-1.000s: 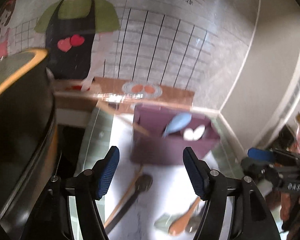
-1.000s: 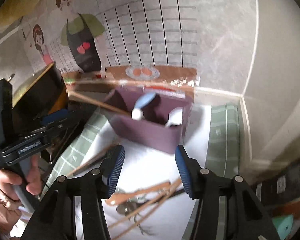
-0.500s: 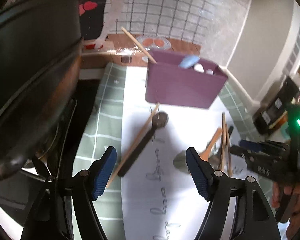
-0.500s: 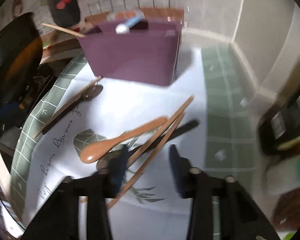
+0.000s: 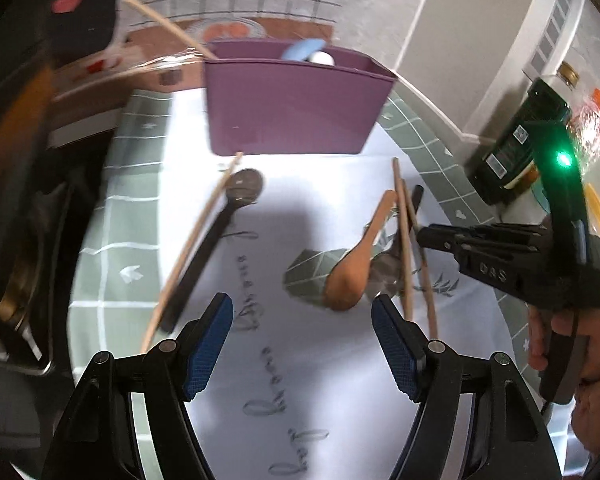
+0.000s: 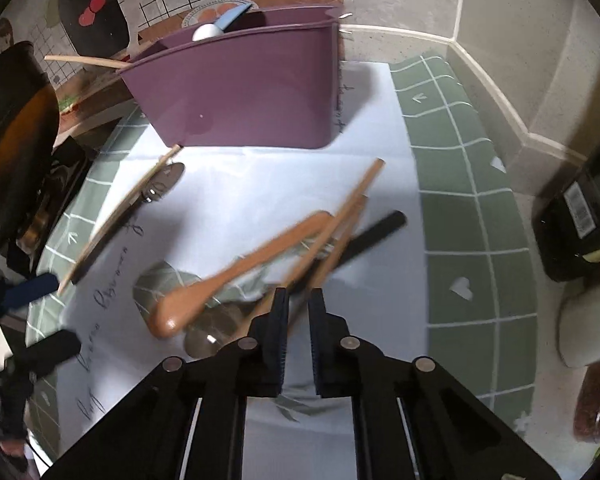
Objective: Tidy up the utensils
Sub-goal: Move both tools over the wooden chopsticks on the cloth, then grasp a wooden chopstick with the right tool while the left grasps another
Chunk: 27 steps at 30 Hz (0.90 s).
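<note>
At the lower centre of the right wrist view, the right gripper (image 6: pixel 298 300) is seen nearly shut on the chopsticks (image 6: pixel 340 220), which lie crossed with a wooden spoon (image 6: pixel 236 272) and a dark-handled utensil (image 6: pixel 376 232) on the white mat (image 6: pixel 252 184). If both sticks are not caught squarely, one could slip out or the spoon be dragged askew when lifted. The left gripper (image 5: pixel 302 340) is held wide and empty over bare mat at lower centre, while the purple bin (image 6: pixel 240 96) at upper centre stands close behind the pile, leaving room mainly toward the right.
</note>
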Available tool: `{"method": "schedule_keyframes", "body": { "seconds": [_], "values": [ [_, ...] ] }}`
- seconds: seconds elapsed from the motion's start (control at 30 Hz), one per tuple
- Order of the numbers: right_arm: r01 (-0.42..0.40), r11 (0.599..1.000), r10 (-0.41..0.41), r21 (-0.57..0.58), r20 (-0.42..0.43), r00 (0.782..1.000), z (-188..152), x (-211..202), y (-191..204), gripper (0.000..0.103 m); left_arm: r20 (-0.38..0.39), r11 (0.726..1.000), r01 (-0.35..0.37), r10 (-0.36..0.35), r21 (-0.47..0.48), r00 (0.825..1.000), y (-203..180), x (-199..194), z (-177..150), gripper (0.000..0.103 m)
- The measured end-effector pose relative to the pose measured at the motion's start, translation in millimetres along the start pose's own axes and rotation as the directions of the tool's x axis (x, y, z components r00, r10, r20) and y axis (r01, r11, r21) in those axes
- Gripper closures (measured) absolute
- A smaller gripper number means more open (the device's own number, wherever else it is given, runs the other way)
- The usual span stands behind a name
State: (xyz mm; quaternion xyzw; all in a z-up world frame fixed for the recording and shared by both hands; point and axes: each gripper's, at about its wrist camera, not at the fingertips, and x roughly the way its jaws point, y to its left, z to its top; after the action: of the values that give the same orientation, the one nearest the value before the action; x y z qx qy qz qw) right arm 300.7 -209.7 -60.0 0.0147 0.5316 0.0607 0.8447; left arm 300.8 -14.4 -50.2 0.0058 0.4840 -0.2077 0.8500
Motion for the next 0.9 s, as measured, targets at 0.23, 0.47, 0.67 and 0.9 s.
{"method": "schedule_keyframes", "body": {
  "seconds": [0.23, 0.47, 0.67, 0.9],
  "values": [
    [-0.035, 0.999, 0.035, 0.032, 0.008, 0.999, -12, -15, -32, 0.097, -0.119, 0.986, 0.068, -0.050, 0.151, 0.992, -41, 48, 32, 0.063],
    [-0.040, 0.999, 0.039, 0.026, 0.032, 0.999, -20, -25, -49, 0.088, -0.219, 0.963, 0.141, -0.091, 0.228, 0.971, -84, 83, 50, 0.081],
    [0.001, 1.000, -0.001, -0.008, 0.069, 0.998, -20, -29, -52, 0.051, -0.259, 0.967, 0.105, -0.042, 0.233, 0.965, -97, 103, 59, 0.083],
    [0.086, 0.990, -0.075, -0.109, 0.101, 0.992, -14, -31, -38, 0.023, -0.226, 0.981, 0.068, -0.026, 0.181, 0.974, -87, 100, 61, 0.089]
  ]
}}
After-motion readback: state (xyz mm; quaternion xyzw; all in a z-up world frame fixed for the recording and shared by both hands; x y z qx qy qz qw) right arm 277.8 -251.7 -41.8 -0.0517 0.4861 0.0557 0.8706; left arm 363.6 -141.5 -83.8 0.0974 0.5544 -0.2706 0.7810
